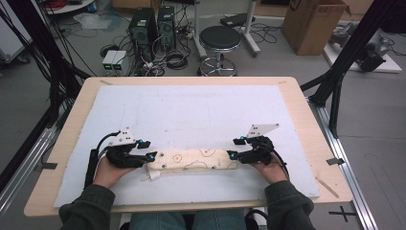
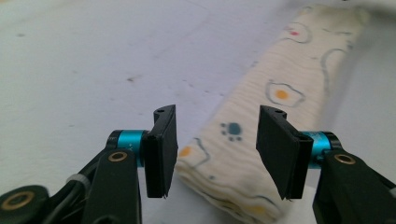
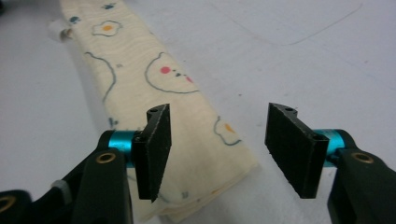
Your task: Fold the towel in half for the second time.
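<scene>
A cream cloth (image 1: 191, 160) printed with fried eggs and little faces lies folded into a long strip on the white mat (image 1: 191, 110), running left to right near me. My left gripper (image 1: 148, 149) sits at its left end. In the left gripper view the jaws (image 2: 217, 140) stand apart with the cloth's end (image 2: 261, 107) lying between and below them, the pads not pressing on it. My right gripper (image 1: 234, 147) is at the right end, open too (image 3: 217, 140). There the cloth's corner (image 3: 140, 79) lies beside and under the left jaw.
The mat covers most of a wooden table (image 1: 311, 124). A small white tag (image 1: 153, 175) sticks out of the cloth's near left corner. Beyond the table stand a black stool (image 1: 219, 40), computer towers (image 1: 143, 28) with cables, and a cardboard box (image 1: 311, 21).
</scene>
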Available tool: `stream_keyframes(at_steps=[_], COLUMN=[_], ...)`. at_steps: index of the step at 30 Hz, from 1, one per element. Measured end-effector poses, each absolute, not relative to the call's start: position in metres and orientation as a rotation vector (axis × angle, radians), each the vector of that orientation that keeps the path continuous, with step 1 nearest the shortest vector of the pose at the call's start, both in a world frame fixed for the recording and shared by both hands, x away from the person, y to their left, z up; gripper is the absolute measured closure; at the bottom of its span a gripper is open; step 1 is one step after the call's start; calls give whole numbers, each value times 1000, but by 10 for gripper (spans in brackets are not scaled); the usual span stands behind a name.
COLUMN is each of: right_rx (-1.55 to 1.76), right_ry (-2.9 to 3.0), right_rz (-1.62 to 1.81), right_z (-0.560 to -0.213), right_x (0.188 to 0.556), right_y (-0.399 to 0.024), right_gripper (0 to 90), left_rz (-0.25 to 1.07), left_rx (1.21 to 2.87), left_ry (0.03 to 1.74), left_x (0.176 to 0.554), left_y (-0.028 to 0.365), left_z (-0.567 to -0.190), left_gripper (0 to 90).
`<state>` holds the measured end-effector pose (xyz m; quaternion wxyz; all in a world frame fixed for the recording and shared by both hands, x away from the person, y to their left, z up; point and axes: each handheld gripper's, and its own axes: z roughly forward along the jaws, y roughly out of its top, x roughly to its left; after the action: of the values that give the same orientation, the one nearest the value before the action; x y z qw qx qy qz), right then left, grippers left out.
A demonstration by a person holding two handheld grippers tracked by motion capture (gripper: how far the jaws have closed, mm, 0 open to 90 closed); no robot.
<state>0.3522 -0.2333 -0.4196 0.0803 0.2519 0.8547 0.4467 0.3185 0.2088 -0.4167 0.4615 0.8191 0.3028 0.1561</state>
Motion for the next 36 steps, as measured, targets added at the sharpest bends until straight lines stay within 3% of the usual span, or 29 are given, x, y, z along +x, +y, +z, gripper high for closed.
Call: stream_keyframes(at_steps=[2,14,27,36], right_rx=[769,914,942,933], right_ry=[2556,2596,2658,2684], right_rz=[1323,1287,1242,1257], right_z=[-420,-428,-442,-443], right_x=[356,370,370,368], right_y=[-233,-234,-232,-230], right_gripper=[409,447,573,711], left_rz=[433,306,222,206], left_rx=[2005,2077,2141,2146], left_ry=[782,902,929,919], left_x=[321,334,336,335], left_y=[208,205,202,202], left_z=[-417,-430,-437,-437], left_gripper=[485,534,644,721])
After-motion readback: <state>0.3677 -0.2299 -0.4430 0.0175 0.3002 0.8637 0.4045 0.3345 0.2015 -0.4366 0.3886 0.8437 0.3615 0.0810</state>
